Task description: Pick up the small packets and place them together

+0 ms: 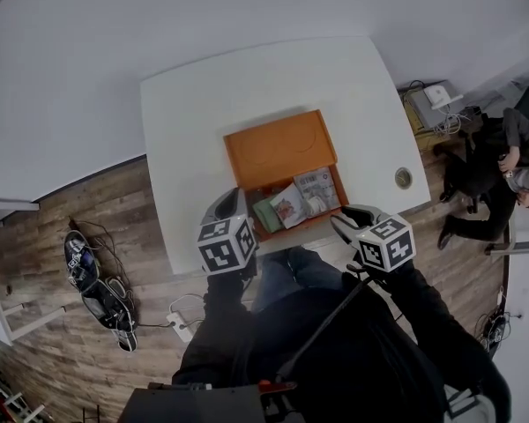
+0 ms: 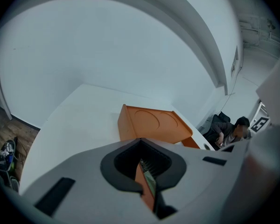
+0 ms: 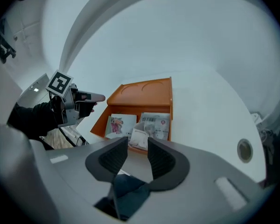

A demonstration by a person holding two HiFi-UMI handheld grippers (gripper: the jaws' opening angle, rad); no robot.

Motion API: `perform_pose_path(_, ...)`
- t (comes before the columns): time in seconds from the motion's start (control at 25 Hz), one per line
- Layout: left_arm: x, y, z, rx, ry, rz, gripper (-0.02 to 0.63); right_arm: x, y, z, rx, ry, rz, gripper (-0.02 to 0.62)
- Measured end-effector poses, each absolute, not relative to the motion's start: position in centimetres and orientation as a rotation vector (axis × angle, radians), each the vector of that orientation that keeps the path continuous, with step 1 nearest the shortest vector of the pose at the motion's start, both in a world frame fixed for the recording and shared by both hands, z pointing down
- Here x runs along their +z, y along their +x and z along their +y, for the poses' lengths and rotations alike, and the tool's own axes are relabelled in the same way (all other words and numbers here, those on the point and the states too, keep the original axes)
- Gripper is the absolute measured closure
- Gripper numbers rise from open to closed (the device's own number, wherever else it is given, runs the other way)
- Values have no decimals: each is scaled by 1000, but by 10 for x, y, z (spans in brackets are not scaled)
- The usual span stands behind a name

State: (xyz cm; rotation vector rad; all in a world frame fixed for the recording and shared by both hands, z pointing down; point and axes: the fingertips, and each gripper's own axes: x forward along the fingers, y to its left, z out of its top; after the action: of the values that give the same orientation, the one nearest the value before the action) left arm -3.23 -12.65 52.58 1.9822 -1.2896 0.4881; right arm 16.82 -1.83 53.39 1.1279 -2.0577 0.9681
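The white table (image 1: 194,130) fills most of what I see, and on it, near my edge, stands the orange box (image 3: 99,124). Its lid (image 1: 280,150) is thrown back and lies flat on the far side, with two round hollows in its inner face.

The small packets are all inside the open box, lying close together and partly overlapping. A green packet (image 1: 267,214) lies at the left end. Next to it lies a picture packet (image 3: 115,125), and at the right a pale printed packet (image 3: 155,124). A small white packet (image 3: 139,138) rests against the near wall in front of those two.

My left gripper (image 2: 147,181) is at the box's near left corner. Its jaws are pressed on the thin orange wall, and the edge of the green packet shows in the gap just beside that wall. I cannot tell whether the packet is pinched too.

My right gripper (image 3: 137,155) hangs above the near right side of the box. Its jaws are spread with nothing between them, and they touch no packet.

To the right of the box, well apart from it, a small round metal fitting (image 1: 404,177) sits in the tabletop.
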Motion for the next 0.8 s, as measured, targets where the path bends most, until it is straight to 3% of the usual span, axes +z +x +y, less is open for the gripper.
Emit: perform_pose_path(0.8, 526, -62, -88, 462, 1887, -1367, 607, 586, 117, -60, 526, 377, -1867, 446)
